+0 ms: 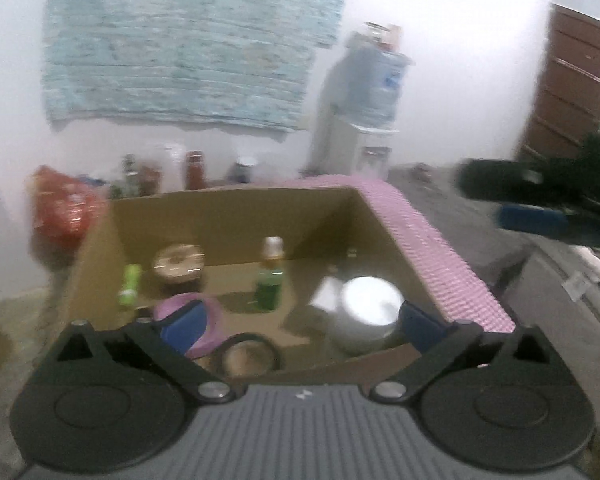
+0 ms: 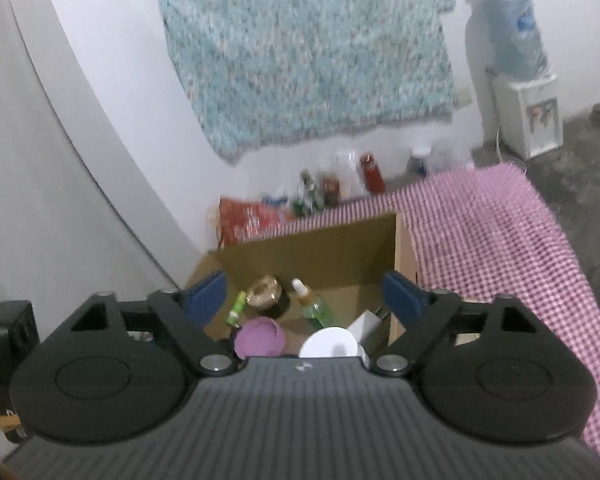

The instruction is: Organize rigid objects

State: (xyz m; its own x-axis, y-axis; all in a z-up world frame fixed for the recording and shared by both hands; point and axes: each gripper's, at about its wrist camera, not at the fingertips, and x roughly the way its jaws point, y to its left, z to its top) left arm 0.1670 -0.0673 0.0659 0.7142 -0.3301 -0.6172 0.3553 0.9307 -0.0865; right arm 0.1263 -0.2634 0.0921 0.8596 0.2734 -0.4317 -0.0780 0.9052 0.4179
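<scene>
An open cardboard box (image 1: 236, 216) (image 2: 312, 246) holds a green dropper bottle (image 1: 269, 280) (image 2: 314, 304), a gold-lidded jar (image 1: 178, 266) (image 2: 265, 292), a small green tube (image 1: 129, 284) (image 2: 236, 307), a pink ring-shaped object (image 1: 216, 320) (image 2: 259, 338), a black ring (image 1: 246, 354) and a white-lidded metal container (image 1: 370, 308) (image 2: 329, 344). My left gripper (image 1: 300, 326) is open and empty over the box's near edge. My right gripper (image 2: 306, 294) is open and empty above the box. The right gripper also shows at the right in the left wrist view (image 1: 540, 200).
The box stands against a surface covered with a pink checked cloth (image 2: 500, 240) (image 1: 428, 248). Bottles (image 2: 332, 184) and a red bag (image 2: 252, 220) line the white wall. A water dispenser (image 2: 516, 80) stands at the back right. A black device (image 2: 8, 344) is at the left.
</scene>
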